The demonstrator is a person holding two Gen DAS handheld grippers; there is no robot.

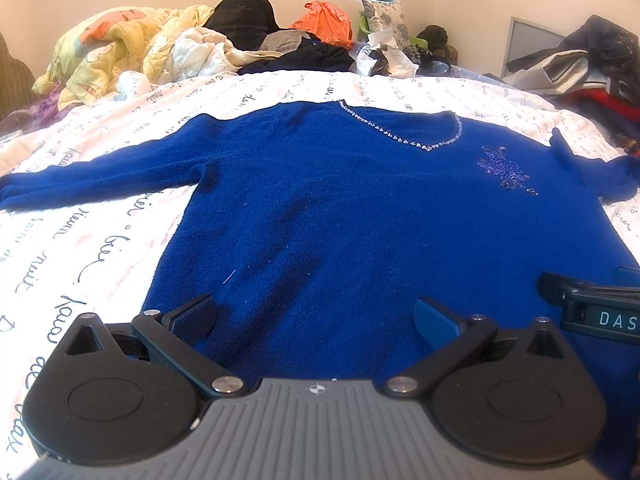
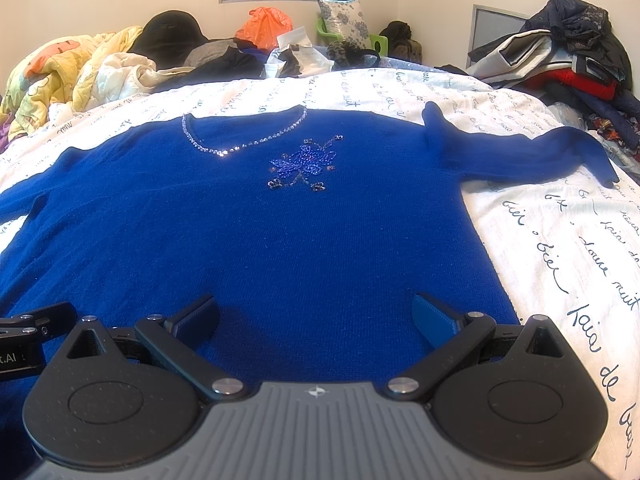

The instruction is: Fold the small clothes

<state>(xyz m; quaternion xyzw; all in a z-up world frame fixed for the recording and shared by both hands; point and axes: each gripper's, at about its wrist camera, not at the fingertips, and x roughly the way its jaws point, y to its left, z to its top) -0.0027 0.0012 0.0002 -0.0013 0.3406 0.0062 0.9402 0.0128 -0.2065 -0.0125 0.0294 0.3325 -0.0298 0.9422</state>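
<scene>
A blue sweater (image 1: 340, 216) lies flat on the bed (image 1: 80, 208), front side up, right in front of both claws. It is spread out like this so every part is easy to reach before any folding starts. The neckline with its sparkly trim (image 2: 240, 142) is at the far end from the claws, and the bottom hem is the part nearest to them.

The left claw (image 1: 314, 320) is wide open and holds nothing. It hangs over the bottom part of the sweater, a little toward the left side. The right claw (image 2: 316, 318) is wide open too, with nothing in it, and it hangs over the bottom part near the sweater's right edge. The two claws sit side by side, quite close (each one peeks into the edge of the other's view). I think they are placed here so each can pinch its own spot of the hem.

The left sleeve (image 1: 96, 176) stretches out far to the left of the left claw. The right sleeve (image 2: 532, 152) stretches out to the right of the right claw and is a bit crumpled. The shiny bead flower (image 2: 304, 164) is straight ahead of the right claw.

Beyond the sweater, a pile of blankets and clothes (image 1: 160, 44) sits at the far end of the bed, well apart from the sweater, so it is out of the way. No fold looks done yet.
</scene>
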